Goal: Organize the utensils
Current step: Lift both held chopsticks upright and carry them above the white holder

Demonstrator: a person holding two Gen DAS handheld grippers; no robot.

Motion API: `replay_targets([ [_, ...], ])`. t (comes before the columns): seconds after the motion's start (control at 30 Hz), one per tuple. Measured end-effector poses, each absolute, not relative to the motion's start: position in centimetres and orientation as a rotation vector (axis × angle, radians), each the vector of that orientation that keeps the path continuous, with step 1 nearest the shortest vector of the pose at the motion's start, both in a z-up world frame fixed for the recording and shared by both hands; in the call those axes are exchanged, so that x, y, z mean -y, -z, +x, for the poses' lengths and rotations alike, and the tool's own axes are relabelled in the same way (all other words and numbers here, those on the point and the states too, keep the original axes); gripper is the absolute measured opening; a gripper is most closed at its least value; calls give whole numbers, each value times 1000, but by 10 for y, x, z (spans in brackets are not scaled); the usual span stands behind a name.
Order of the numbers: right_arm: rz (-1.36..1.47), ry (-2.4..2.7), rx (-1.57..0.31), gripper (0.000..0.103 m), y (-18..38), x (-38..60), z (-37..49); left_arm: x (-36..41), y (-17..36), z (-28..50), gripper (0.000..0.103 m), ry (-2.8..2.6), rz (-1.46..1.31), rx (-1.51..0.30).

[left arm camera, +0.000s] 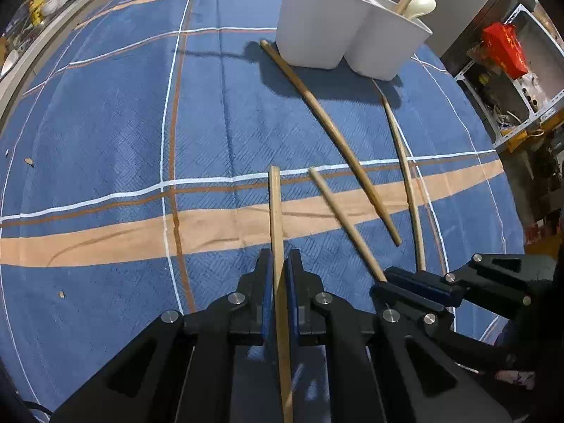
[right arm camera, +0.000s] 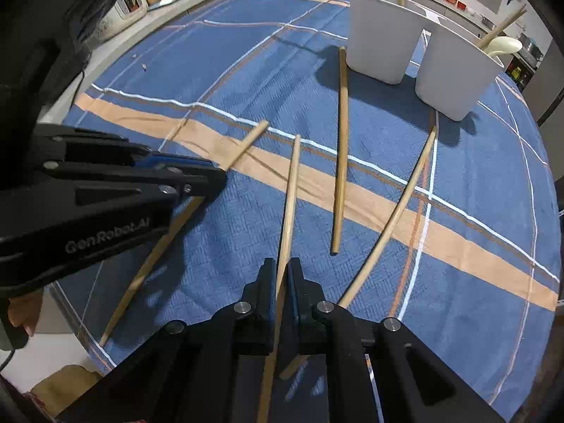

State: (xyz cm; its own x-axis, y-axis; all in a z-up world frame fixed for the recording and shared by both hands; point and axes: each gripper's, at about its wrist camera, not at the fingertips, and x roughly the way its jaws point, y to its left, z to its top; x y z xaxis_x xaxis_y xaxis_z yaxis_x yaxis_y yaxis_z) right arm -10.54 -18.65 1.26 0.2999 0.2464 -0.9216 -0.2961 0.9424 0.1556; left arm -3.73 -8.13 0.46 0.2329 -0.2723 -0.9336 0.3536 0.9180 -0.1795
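- The left hand-held gripper (left arm camera: 278, 264) is clenched on a long pale wooden chopstick (left arm camera: 275, 204), which runs between its blue-padded jaws and points away over the cloth.
- The right hand-held gripper (right arm camera: 281, 271) is likewise clenched on a second wooden chopstick (right arm camera: 292, 183) — the stick passes between the jaws, its far tip over the orange stripe.
- Both grippers sit side by side at the near edge of the counter, which is covered by a blue cloth with orange and white stripes (left arm camera: 105, 123).
- Two more loose wooden chopsticks lie on the cloth: a straight one (right arm camera: 341, 148) reaching from the middle toward the far side, its far end just beside the bins, and a curved-looking one (right arm camera: 394, 211) to its right.
- At the far right stand two white plastic bins (left arm camera: 317, 24) joined side by side — wooden handles stick out of them, and a cream spoon (left arm camera: 421, 5) rests in the right one.
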Motion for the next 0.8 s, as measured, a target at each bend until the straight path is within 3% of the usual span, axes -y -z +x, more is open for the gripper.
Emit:
replay_targets([
  [0.17,130,-389,-1142,6,-19,208,-109,67,-14,-47,6,404,-23,-1240],
  [0.53,267,-394,-950,6,-65,249,-138,54,-92,-112,6,415,-17,-941],
  [0.8,293,-390,-875,6,-84,265,-164,50,-121,-144,6,384,-57,-841],
])
